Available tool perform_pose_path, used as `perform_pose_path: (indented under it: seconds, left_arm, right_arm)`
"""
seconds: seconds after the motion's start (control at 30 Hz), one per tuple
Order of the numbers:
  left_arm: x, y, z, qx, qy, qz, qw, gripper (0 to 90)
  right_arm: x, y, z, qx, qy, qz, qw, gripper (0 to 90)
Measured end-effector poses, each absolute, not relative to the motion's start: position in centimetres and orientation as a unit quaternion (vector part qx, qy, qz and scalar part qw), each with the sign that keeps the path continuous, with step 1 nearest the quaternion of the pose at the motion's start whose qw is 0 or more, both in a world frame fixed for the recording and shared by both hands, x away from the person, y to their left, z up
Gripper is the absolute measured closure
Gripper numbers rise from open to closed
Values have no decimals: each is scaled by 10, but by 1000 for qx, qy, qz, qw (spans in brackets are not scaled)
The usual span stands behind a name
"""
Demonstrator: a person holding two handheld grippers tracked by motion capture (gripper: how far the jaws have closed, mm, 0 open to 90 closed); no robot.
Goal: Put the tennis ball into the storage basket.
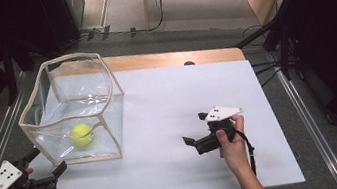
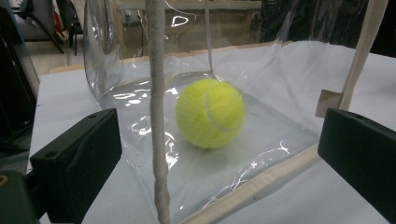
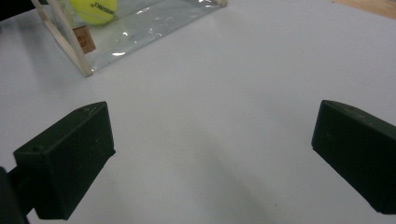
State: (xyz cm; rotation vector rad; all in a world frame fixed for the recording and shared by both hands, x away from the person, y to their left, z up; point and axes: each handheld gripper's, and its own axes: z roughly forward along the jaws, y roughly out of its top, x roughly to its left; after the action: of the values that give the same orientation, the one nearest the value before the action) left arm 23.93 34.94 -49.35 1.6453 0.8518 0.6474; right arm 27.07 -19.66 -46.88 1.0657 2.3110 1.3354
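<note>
While the high view looks down on the white bench [image 1: 171, 124], one yellow-green tennis ball [image 1: 81, 134] sits inside one clear, cream-trimmed bag [image 1: 105, 91]. Left gripper [image 1: 45, 166] view: fingers wide open, empty, around the bag's corner. Right gripper [image 1: 197, 128] view: wide open, empty too.

Ball: yellow-green tennis ball [image 1: 81, 134], resting on bag floor.
Bag: clear, cream-trimmed bag [image 1: 103, 74], upright, open-topped, table's left.

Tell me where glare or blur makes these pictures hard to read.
High view: dim, dark surroundings, soft detail. Left gripper view: white glare streaks on the clear plastic bag, tennis ball sharp, near jaws blurred. Right gripper view: even light, jaws soft.
</note>
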Motion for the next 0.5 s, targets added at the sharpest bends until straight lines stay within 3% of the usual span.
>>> perform_pose_path:
  seconds: [0.5]
  left_arm:
    - [239, 349, -493, 698, 360, 274, 554, 0]
  right_arm:
    - [258, -229, -483, 400, 779, 460, 147, 0]
